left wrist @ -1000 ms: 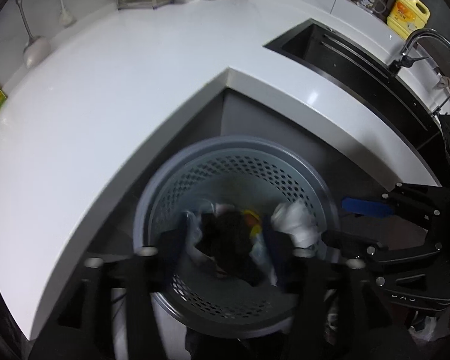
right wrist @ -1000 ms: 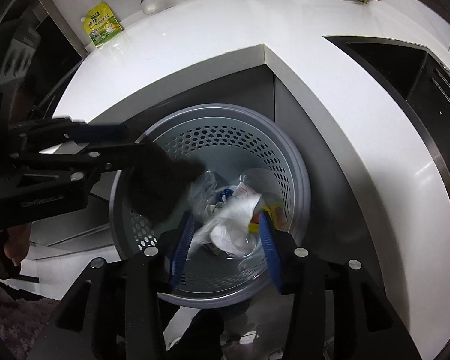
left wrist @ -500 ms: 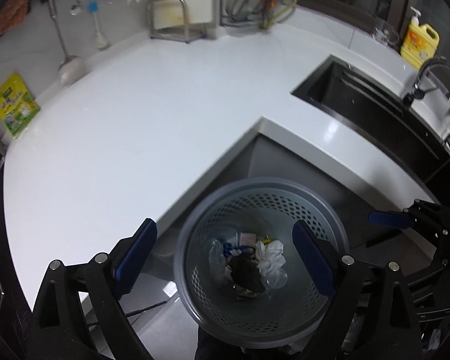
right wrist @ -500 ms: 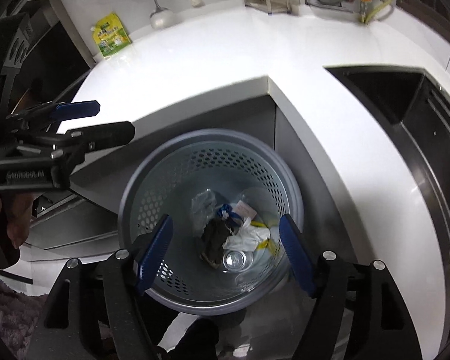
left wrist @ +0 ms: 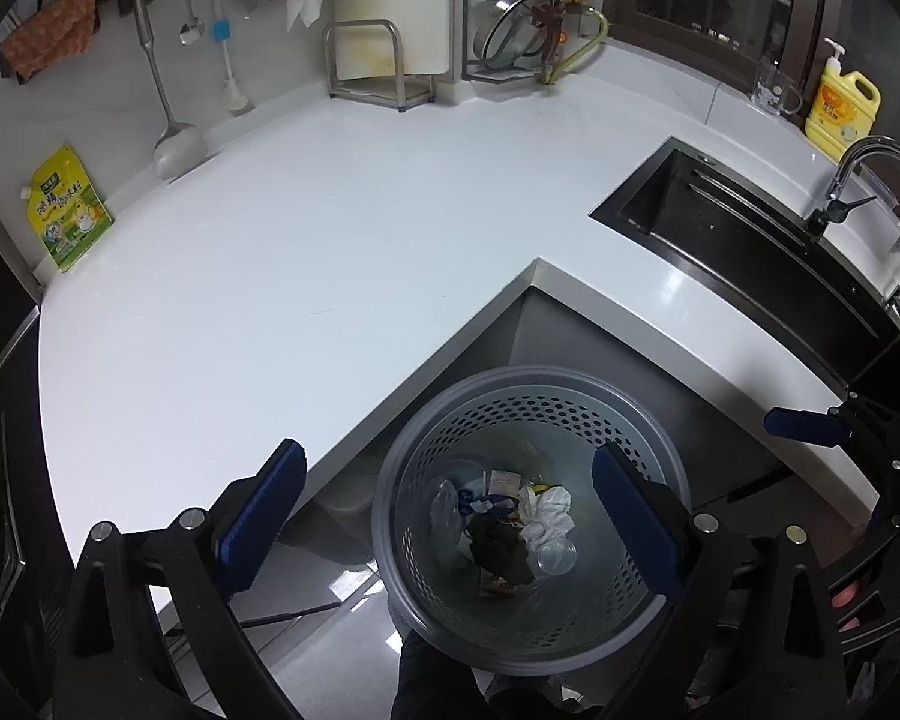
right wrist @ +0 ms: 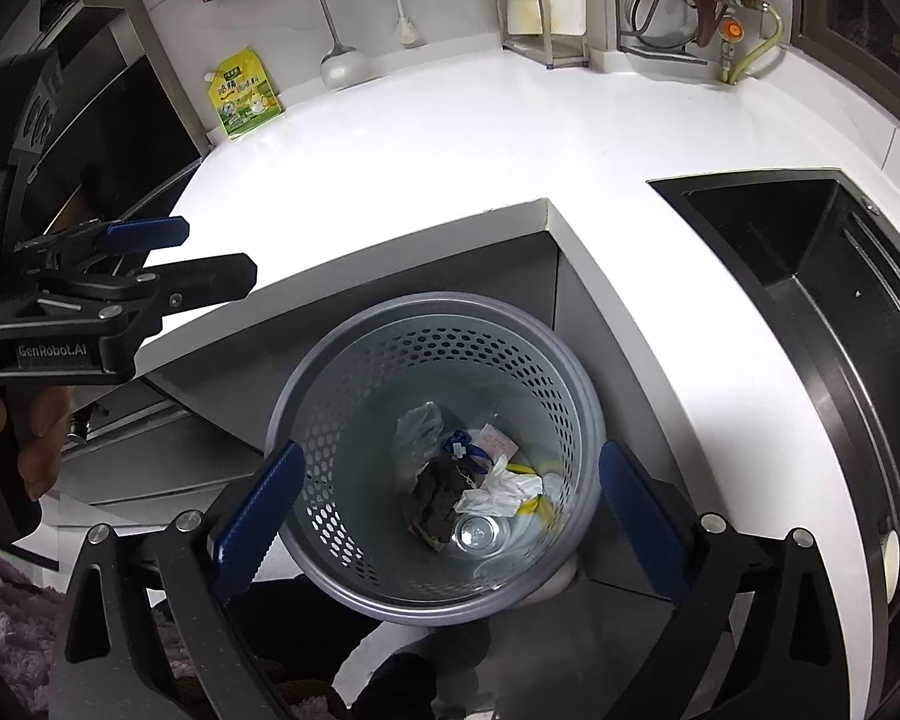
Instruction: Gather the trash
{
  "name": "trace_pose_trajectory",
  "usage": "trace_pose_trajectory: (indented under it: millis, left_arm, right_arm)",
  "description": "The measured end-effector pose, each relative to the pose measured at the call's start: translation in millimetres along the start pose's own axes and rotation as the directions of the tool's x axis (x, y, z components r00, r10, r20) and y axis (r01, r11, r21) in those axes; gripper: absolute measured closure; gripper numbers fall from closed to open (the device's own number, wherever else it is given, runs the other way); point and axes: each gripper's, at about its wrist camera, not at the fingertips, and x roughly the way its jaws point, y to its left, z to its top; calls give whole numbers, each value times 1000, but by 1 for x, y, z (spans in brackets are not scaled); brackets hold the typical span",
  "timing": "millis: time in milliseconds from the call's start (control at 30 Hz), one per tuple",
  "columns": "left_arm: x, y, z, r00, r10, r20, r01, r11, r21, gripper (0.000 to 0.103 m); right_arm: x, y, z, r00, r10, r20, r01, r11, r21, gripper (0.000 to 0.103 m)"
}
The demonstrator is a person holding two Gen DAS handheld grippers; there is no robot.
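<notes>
Where both tongs gripped trash a second ago, they now gape—empty—above the bin (left wrist: pixel 528 384).

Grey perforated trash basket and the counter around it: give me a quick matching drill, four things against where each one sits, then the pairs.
Things:
1. crumpled white tissue
2. yellow dish-soap pump bottle
3. green-and-yellow spouted pouch
4. white cutting board

Places:
A. propped against the wall at the white countertop's far left
B. standing in a metal rack
C. inside the grey perforated trash basket
D. behind the black sink, near the faucet

Pairs: 1-C, 2-D, 3-A, 4-B
</notes>
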Motion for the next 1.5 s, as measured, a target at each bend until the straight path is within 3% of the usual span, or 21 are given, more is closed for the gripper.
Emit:
trace_pose_trajectory:
  millis: [800,1500]
  left_arm:
    - [-17,-15,-12,1000,-1,-5,1,998,64,7]
    - [-18,-8,-14,1000,1,-8,0,999,39,7]
  right_arm:
    - [-29,-1,-23,999,-5,41,3,999,45,9]
    - [-27,1,-20,999,-5,33,3,999,40,9]
